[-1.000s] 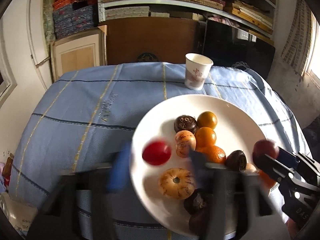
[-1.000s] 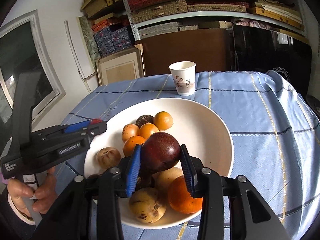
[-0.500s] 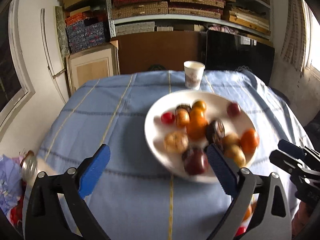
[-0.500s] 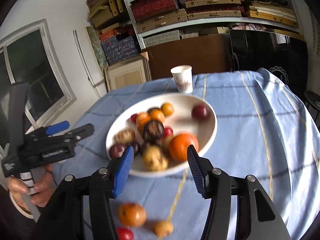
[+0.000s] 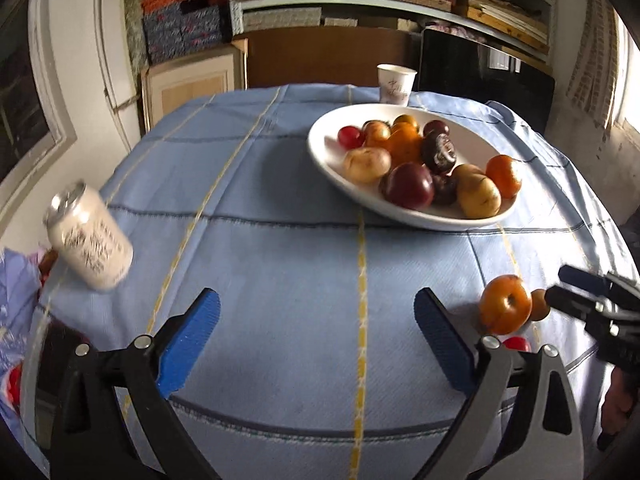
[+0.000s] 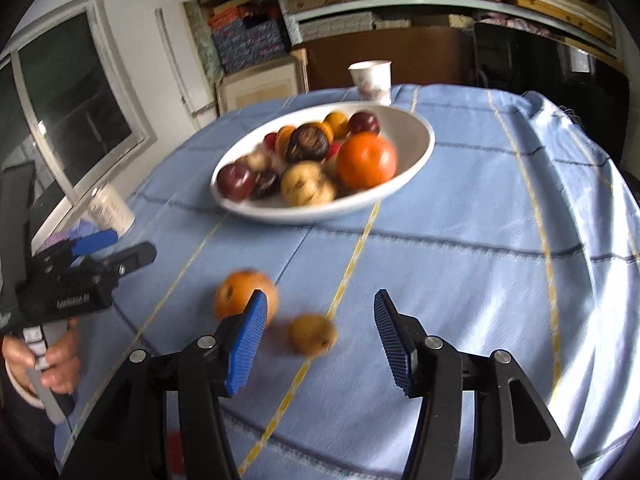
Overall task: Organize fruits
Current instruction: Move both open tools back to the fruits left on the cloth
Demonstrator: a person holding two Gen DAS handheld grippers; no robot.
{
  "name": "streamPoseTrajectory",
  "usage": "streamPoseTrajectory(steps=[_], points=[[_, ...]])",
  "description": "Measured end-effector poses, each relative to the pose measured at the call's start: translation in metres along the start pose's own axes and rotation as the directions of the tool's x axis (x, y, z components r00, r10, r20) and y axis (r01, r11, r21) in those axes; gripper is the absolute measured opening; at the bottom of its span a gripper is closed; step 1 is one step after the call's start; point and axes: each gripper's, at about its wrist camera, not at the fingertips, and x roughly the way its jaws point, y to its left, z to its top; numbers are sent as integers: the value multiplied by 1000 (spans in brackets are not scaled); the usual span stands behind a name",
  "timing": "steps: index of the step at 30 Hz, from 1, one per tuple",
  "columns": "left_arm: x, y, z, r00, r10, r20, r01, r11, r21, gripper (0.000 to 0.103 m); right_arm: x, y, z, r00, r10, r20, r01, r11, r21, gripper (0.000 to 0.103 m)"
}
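Note:
A white plate (image 5: 328, 160) (image 6: 416, 160) holds several fruits, orange, dark red, brown and yellow. On the blue cloth near the front lie an orange persimmon-like fruit (image 5: 505, 309) (image 6: 240, 294), a small brown fruit (image 5: 540, 305) (image 6: 312, 334) and a small red fruit (image 5: 516, 343). My left gripper (image 5: 316, 338) is open and empty over bare cloth. My right gripper (image 6: 320, 344) is open and empty, with the small brown fruit just ahead between its fingers.
A white drink can (image 5: 90, 236) (image 6: 112, 208) stands at the table's left edge. A paper cup (image 5: 395, 84) (image 6: 370, 80) stands behind the plate. Shelves, boxes and a dark screen are behind the table. Bags lie at the far left.
Both grippers have drawn back from the plate. The right gripper let go of the dark red fruit, which now lies on the plate. Loose fruits near the front have come into view.

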Motion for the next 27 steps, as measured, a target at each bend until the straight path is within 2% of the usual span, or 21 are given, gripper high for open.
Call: streamPoseTrajectory(steps=[4, 9, 17, 18, 19, 22, 25, 27], points=[[2, 5, -3, 1000, -13, -17, 13, 1000, -23, 96, 4, 7, -7, 999, 2, -38, -3, 1000, -24, 56], [1, 1, -2, 1000, -22, -19, 21, 1000, -14, 96, 11, 11, -11, 998, -4, -63, 1, 999, -42, 50], [0, -3, -3, 999, -32, -22, 32, 999, 2, 96, 14, 3, -11, 998, 4, -66, -3, 1000, 8, 43], [0, -4, -3, 999, -35, -23, 35, 999, 3, 96, 14, 3, -11, 998, 1, -64, 0, 1000, 11, 39], [0, -5, -4, 999, -38, -24, 38, 999, 4, 96, 14, 2, -11, 998, 5, -64, -5, 1000, 13, 29], [-1, -9, -5, 998, -58, -30, 59, 998, 17, 96, 12, 1, -10, 999, 11, -52, -10, 1000, 18, 30], [-4, -20, -9, 991, -128, -46, 130, 991, 44, 96, 4, -3, -7, 1000, 12, -17, -11, 999, 42, 30], [-6, -32, -13, 973, -217, -74, 223, 972, 77, 96, 3, -6, -6, 1000, 1, -14, 0, 999, 50, 30]])
